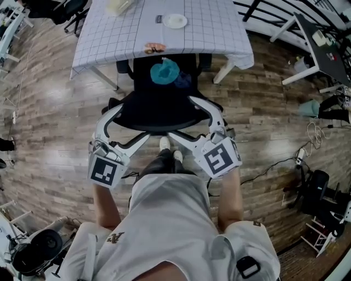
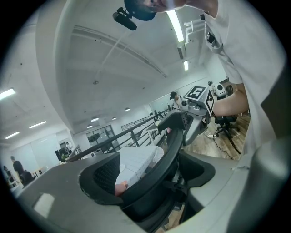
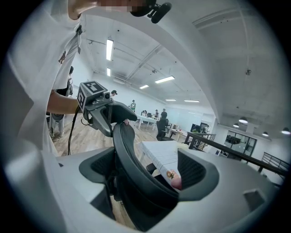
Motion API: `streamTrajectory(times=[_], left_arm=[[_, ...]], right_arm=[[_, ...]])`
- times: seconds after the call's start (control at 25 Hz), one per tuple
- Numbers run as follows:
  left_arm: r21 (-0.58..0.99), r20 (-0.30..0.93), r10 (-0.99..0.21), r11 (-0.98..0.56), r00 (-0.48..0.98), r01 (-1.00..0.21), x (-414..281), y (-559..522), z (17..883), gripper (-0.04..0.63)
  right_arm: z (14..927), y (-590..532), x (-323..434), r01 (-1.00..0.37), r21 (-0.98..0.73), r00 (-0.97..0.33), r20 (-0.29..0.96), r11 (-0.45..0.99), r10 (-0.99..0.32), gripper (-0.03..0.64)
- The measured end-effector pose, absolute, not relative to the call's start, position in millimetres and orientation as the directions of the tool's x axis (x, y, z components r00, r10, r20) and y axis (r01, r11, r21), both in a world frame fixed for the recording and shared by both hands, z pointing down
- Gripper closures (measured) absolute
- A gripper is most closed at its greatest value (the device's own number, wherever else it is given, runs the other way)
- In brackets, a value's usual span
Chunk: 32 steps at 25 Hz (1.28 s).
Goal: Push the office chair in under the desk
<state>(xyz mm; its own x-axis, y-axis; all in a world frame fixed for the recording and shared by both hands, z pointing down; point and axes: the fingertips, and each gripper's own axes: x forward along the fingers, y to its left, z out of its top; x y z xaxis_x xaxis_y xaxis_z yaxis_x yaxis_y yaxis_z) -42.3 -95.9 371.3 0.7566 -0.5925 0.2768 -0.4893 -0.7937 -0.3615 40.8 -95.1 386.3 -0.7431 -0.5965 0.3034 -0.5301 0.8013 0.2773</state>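
A white plate (image 1: 175,21) is sitting on a checked cloth (image 1: 214,27) at top centre. A pale lump (image 1: 119,5) is lying to its left, and an orange-pink item (image 1: 154,48) is at the cloth's near edge. A teal bundle (image 1: 165,71) is lying just below. At right, a black cable (image 1: 271,166) is trailing across the wood floor (image 1: 49,110). A dark table (image 1: 323,49) is standing at upper right.
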Motion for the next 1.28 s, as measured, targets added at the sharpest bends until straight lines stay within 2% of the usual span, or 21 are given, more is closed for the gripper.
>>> streamTrajectory(times=[1.28], left_arm=[[-0.374,0.280,-0.576,-0.802,0.768,-0.465,-33,-203,372,0.198]], right_arm=[[386,-201,52,-0.544,0.284,-0.734,0.295,0.790,-0.612,0.186]])
